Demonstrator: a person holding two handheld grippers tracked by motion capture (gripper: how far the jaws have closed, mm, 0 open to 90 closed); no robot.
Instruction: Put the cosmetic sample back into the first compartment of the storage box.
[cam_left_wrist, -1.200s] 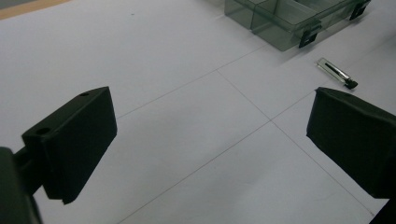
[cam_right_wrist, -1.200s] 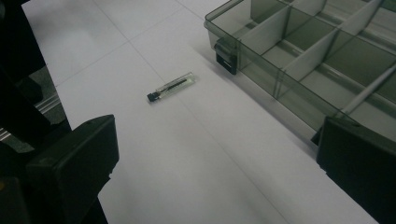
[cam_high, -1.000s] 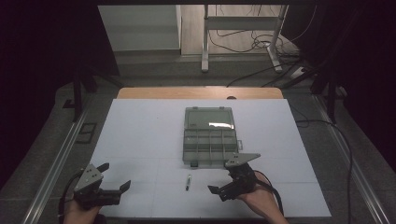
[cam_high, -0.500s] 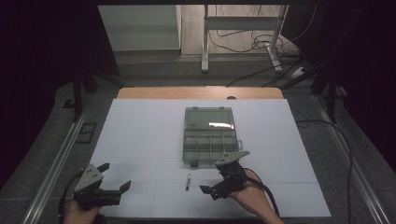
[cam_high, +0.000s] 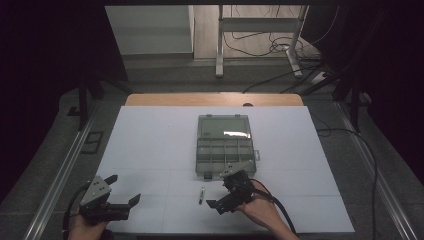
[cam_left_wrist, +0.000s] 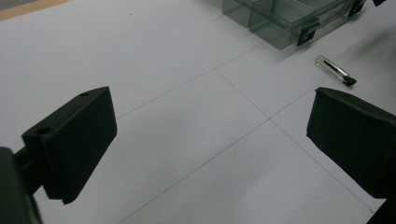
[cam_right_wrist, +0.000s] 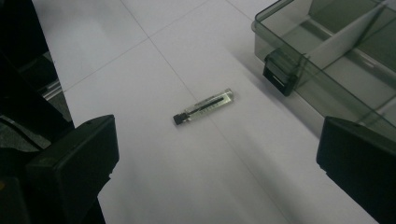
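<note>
- Organizer box (cam_high: 224, 144) — a clear grey compartment box, lid open, lying at the middle of the white surface (cam_high: 150, 145); it serves as the landmark for all positions below.
- Small vial (cam_high: 201, 194) — a slim clear tube with a black cap, lying flat on the surface just in front of the box's near left corner, apart from it; in the right gripper view it (cam_right_wrist: 203, 107) lies beside the box's black latch (cam_right_wrist: 279, 73).
- Right gripper (cam_high: 226, 194) — held in a hand (cam_high: 262, 212) just in front of the box's near edge, jaws open and empty, the vial lying close to its left.
- Left gripper (cam_high: 120, 195) — well to the left of the box and nearer the person, jaws wide apart, holding nothing; its own view shows the box (cam_left_wrist: 280, 18) and vial (cam_left_wrist: 335, 71) at the far right.
</note>
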